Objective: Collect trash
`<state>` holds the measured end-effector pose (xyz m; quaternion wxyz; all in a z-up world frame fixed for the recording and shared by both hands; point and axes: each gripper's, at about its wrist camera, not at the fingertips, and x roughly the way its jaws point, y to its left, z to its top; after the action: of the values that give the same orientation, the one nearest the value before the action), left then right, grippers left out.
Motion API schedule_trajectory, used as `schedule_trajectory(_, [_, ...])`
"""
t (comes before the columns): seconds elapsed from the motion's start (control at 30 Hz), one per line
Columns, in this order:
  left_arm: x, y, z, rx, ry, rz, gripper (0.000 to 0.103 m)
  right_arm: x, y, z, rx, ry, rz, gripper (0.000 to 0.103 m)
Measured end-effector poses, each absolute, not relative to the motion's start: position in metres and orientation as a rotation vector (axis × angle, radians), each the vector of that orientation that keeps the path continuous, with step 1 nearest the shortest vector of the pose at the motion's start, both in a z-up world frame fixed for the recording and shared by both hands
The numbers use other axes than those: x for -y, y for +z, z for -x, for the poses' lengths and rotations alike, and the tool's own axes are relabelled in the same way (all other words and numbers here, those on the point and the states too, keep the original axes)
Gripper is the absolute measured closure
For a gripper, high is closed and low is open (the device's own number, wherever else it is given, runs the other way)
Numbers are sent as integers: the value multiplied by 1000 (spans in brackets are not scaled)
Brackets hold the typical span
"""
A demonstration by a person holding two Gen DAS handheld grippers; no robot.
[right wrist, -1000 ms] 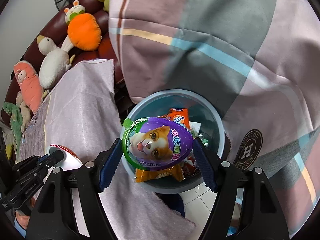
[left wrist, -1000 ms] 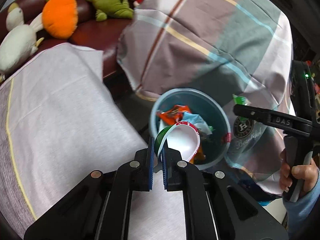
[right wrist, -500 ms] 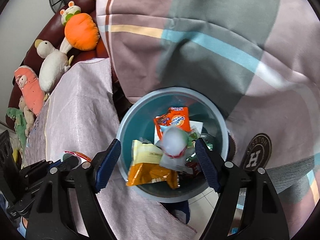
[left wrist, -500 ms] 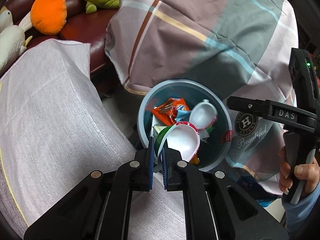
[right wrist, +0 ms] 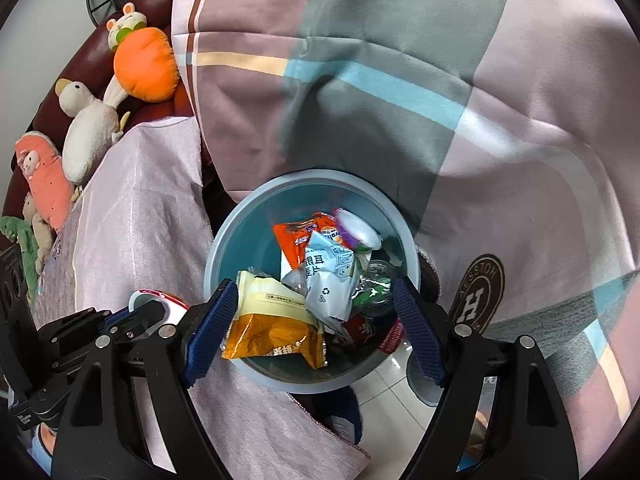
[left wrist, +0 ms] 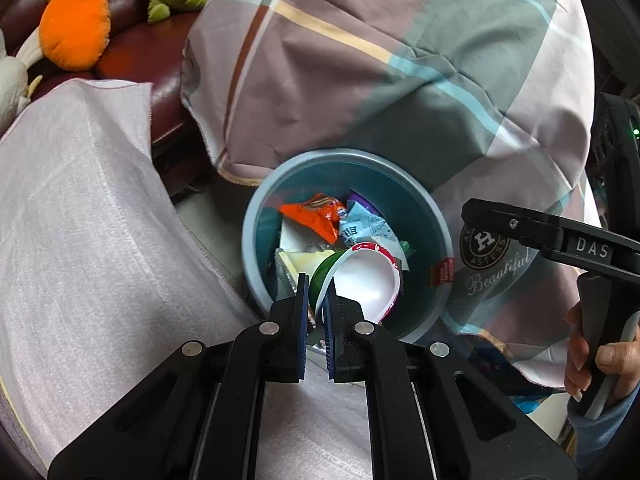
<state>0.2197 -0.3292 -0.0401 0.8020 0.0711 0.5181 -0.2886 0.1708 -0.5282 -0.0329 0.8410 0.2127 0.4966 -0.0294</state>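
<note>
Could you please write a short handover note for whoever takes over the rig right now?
Left tool: shut on the white egg-shell half, held over the near rim of the blue bin.
Right tool: open and holding nothing, above the bin.
In the bin: orange wrapper, pale blue packet, yellow snack bag, the other shell half.
Left to do: release the shell half into the bin.

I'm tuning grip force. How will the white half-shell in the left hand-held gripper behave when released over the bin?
The white half-shell looks like thin moulded plastic, pinched by its rim in the left hand-held gripper, so probably light and slightly flexible. Its rounded bowl may roll or bounce on the crumpled wrappers in the blue bin.
</note>
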Motion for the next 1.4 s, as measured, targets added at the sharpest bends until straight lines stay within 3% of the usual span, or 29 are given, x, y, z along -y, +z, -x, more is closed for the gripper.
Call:
schedule_trajectory(0.47, [360,-60,-218,-1157,-687,-169,93,535,-30,-166,-1053,-101,-436,26])
schedule_trajectory(0.53, [364,-65,-219,-1179,-695,-163,77,535,-30,-165,-1055,-103,-435,26])
schedule_trajectory(0.6, [365,-67,-219,-1171,-683,-167,40,535,-30,-165,-1056,-106,-435,26])
schedule_trajectory(0.73, [359,-64,-216,-1146,-667,-173,30,534,-28,-163,-1057,-111,-430,26])
schedule_trajectory(0.8, [354,-62,-216,-1139,-656,-167,19,533,-27,-164,-1060,-114,-426,26])
schedule_trajectory(1.0, [338,-54,-210,-1127,-642,-152,11,522,-21,-162,-1061,-111,-410,22])
schedule_trajectory(1.4, [298,-24,-185,-1087,-592,-109,6,494,5,-138,-1046,-81,-392,10])
